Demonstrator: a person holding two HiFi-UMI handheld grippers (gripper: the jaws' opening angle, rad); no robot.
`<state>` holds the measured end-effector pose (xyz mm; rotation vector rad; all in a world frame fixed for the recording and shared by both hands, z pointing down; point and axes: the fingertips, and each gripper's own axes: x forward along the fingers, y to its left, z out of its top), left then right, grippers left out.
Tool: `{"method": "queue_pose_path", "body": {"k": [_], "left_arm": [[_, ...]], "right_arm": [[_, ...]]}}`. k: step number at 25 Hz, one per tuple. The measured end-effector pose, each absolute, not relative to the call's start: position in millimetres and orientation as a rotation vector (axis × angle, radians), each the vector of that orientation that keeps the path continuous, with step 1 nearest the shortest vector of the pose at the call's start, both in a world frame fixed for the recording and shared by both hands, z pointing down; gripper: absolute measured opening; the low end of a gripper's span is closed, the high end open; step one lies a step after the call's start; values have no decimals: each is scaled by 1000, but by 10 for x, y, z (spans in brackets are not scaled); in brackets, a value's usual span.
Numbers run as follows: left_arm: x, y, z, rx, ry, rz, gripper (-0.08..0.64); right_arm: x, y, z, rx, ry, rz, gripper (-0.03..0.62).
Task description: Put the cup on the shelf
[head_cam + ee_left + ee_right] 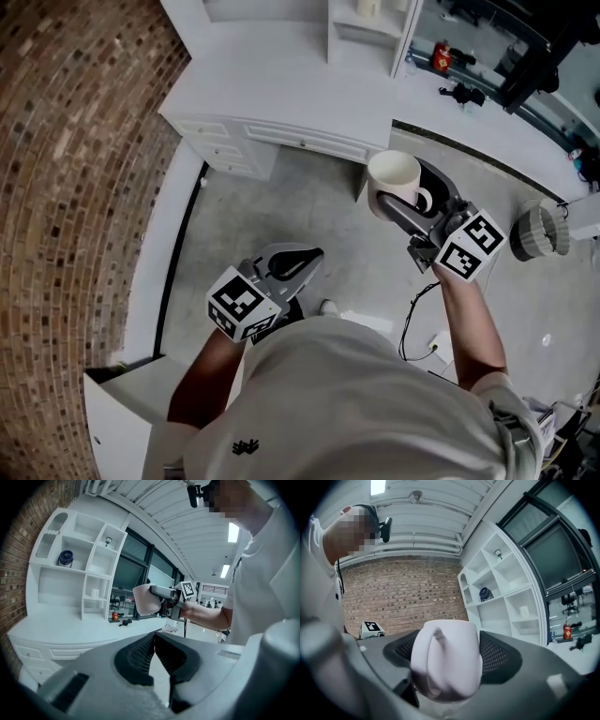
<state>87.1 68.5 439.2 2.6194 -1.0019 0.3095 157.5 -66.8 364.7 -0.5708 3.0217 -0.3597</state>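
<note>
From the head view: gripped a white cup in the right gripper, mouth showing to the camera, out over the floor and short of the shelf. Held the left gripper farther back from the shelf, close to the body, marker cube up toward the camera. Faced the white counter under the shelf, with a brick wall off to the shelf's left. From the left gripper view: showed the two dark pads clenched tip to tip, with nothing between them. Beyond them, caught the cup in mid-air to the right of the shelf, clamped from the side by the right gripper and apart from every compartment. Found a blue jar in an upper compartment of the shelf and a small white thing in a lower one. From the right gripper view: showed the cup wedged in the right gripper, grasped on both sides by the mesh pads, handle toward the camera. Had the shelf ahead and to the right, well apart from the cup, and the left gripper's cube on the side away from the shelf, before the brick wall.
</note>
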Motion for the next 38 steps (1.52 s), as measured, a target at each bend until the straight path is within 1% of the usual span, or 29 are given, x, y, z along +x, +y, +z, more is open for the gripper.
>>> {"method": "queue_pose_path", "body": {"k": [13,19,24,30,38], "left_arm": [[-31,-587,4297,2753,-784,305,6],[-601,-1029,4254,2784,-727,317,6],[-952,-1290,4350,2776,-691,322,6],[-1096,-1635,4368,2774,-666,315,6],[-1110,-2354,4223,2784,-692,279,6]], "right_arm": [[826,-1817,3452,-815,2969,-302,402],[357,-2316,3357,-900,2938,-276,400],[127,-2729,3258,-943,2891,-245,400],[27,-3222,3021,-969,2872,-179,399],[106,-4251,2467,-954,2816,-21,399]]}}
